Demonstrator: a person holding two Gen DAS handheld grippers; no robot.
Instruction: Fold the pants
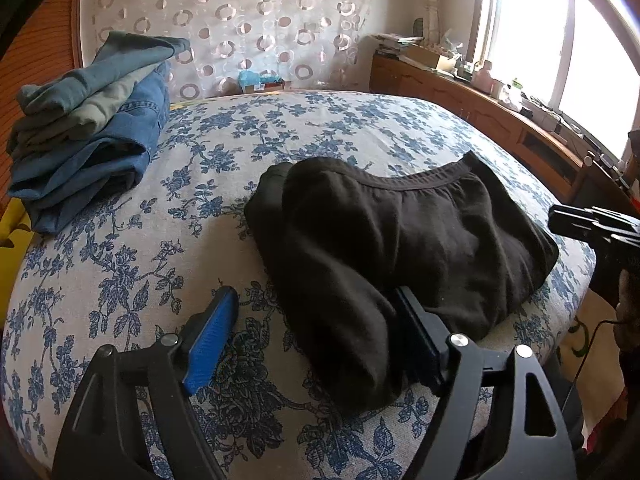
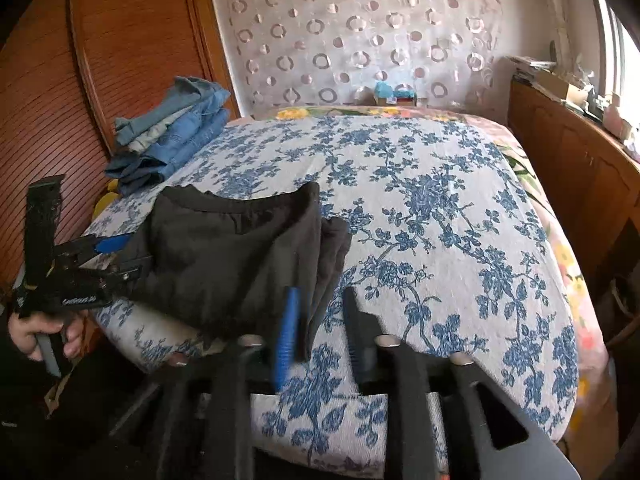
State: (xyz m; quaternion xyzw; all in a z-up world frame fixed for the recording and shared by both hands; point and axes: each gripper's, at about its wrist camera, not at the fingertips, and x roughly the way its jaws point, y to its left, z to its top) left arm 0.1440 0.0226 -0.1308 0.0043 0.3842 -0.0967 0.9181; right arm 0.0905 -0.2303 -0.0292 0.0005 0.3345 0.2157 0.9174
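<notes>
Both wrist views, low and close, share the bed.

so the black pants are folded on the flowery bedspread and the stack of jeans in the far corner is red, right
Not quite: the stack of jeans in the far corner is blue and grey-green denim, not red, as the left wrist view shows plainly. The rest holds: the black pants lie folded on the flowery bedspread.

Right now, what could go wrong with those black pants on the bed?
The black pants lie close to the bed's near edge, so a tug might slide them off. The left gripper is open with a fold between its fingers; closing could bunch it. The right gripper is open beside the cloth.
</notes>
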